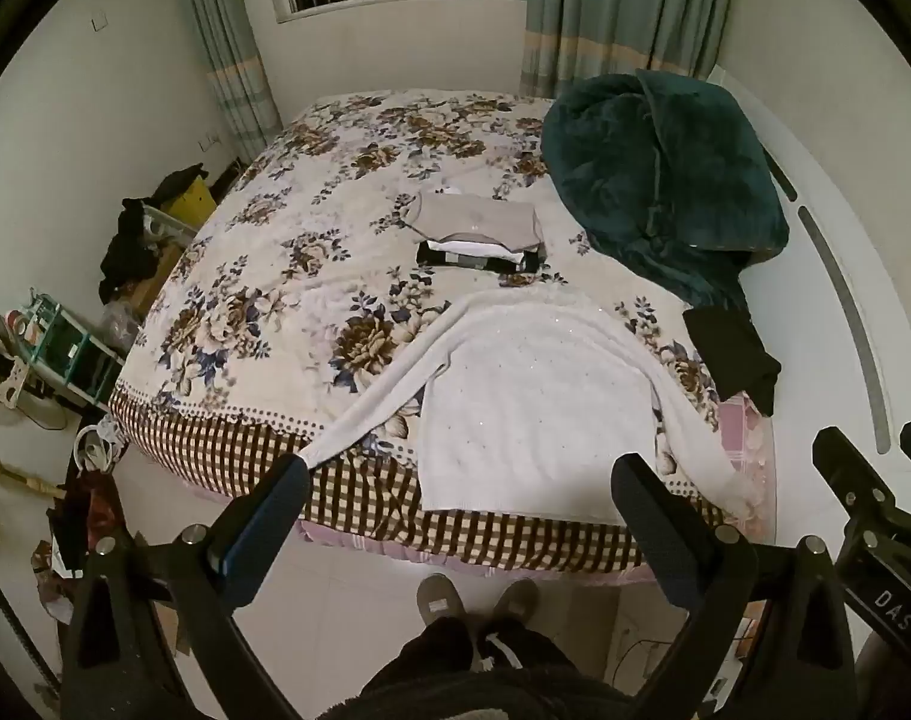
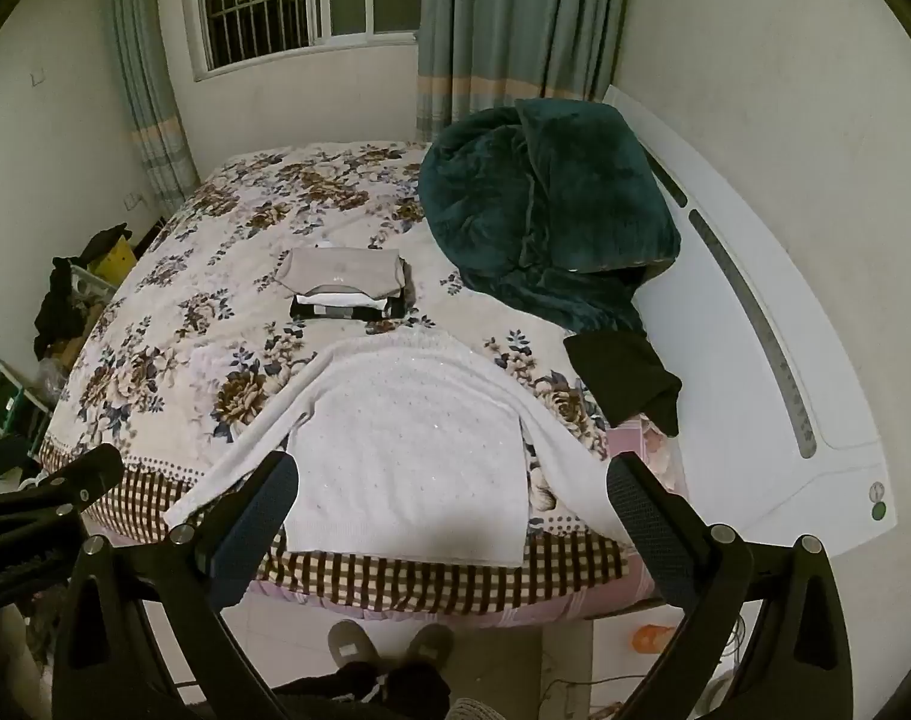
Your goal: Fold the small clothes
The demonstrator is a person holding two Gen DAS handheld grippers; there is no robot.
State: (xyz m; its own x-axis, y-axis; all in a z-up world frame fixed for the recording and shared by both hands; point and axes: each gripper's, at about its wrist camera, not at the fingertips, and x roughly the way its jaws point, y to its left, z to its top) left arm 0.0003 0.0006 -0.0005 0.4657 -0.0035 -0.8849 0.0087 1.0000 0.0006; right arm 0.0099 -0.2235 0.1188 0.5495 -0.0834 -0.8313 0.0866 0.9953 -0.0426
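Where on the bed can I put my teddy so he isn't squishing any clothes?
The bedspread is bare left of the white sweater and the folded pile, and along the far edge under the window. It's crowded on the right: the green blanket and a black garment lie there.

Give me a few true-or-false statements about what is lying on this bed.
1. The white sweater lies spread out at the near edge of the bed. True.
2. Both hand-held grippers are clamped on a sleeve. False: the left hand-held gripper and the right hand-held gripper are open and hold nothing.
3. A stack of folded clothes sits beyond the sweater. True.
4. The teal blanket is folded flat. False: it is heaped up.
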